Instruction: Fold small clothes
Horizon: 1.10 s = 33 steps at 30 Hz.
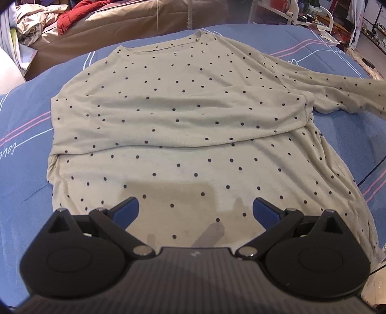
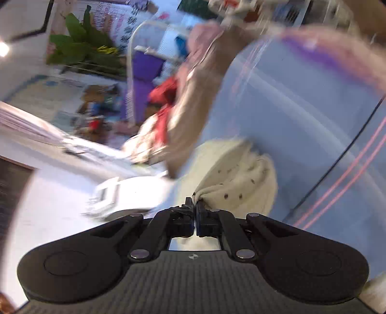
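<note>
Left gripper (image 1: pixel 196 210): held low over the near hem, blue fingers spread wide, nothing between them.
Right gripper (image 2: pixel 195 205): pinched tight on a bunched bit of the dotted cloth, seen in a blurry picture.
Top (image 1: pixel 168 116): a cream top with dark dots is laid flat on the blue bedcover (image 1: pixel 26 116). One sleeve (image 1: pixel 183 120) is already folded across the chest.
Other sleeve (image 1: pixel 337 94): stretched out to the far side, not yet folded.
Pile of clothes (image 1: pixel 36 21): seen far behind, past the bed.
What could go wrong: only a small bit is pinched, so it could slip out if pulled fast. The flat part could be dragged and wrinkled, since nothing is pressed on it.
</note>
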Each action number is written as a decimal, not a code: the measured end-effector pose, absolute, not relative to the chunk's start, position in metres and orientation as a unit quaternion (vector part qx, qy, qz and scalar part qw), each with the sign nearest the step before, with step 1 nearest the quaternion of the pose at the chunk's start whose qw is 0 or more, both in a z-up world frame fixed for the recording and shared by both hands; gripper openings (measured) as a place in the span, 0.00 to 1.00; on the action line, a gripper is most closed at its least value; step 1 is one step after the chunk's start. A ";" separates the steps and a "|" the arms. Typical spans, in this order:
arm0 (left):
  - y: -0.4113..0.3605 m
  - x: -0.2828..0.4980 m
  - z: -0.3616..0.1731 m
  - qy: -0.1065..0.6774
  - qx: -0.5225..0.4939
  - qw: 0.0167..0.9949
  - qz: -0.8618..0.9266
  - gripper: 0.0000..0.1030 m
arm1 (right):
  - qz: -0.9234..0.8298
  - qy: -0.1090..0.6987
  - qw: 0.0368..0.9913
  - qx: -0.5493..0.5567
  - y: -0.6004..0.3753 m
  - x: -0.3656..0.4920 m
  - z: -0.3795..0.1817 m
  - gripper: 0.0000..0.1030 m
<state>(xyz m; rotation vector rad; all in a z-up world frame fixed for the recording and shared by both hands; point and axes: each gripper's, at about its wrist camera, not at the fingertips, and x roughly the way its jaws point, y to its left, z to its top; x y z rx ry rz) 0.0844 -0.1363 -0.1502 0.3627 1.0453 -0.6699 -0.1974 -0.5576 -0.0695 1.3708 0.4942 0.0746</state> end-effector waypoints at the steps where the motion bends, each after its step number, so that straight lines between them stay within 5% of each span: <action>1: -0.134 0.085 -0.149 0.487 0.163 0.799 -0.313 1.00 | 0.073 0.209 0.712 0.666 -0.543 -0.186 -0.077 0.04; 4: -0.121 0.085 -0.141 0.481 0.145 0.808 -0.308 1.00 | 0.177 0.140 0.601 0.767 -0.493 -0.138 -0.108 0.04; 8: -0.090 0.087 -0.132 0.482 0.126 0.820 -0.283 1.00 | 0.263 0.089 0.576 0.769 -0.443 -0.053 -0.107 0.05; 13: -0.040 0.094 -0.131 0.494 0.093 0.831 -0.239 1.00 | 0.243 0.214 0.702 0.634 -0.389 0.058 -0.069 0.05; 20: 0.021 0.102 -0.143 0.511 0.064 0.840 -0.171 1.00 | 0.201 0.310 0.753 0.545 -0.315 0.153 -0.116 0.15; 23: 0.034 0.104 -0.141 0.487 0.071 0.857 -0.151 1.00 | 0.229 0.296 0.718 0.587 -0.293 0.168 -0.155 0.42; 24: 0.035 0.105 -0.139 0.474 0.078 0.864 -0.149 1.00 | 0.229 0.300 0.720 0.582 -0.284 0.165 -0.157 0.68; 26: 0.034 0.106 -0.136 0.441 0.091 0.878 -0.161 1.00 | 0.224 0.313 0.747 0.542 -0.278 0.155 -0.153 1.00; 33: -0.022 0.142 -0.137 0.286 0.183 0.891 -0.301 0.99 | 0.055 0.290 0.875 0.383 -0.333 0.086 -0.140 1.00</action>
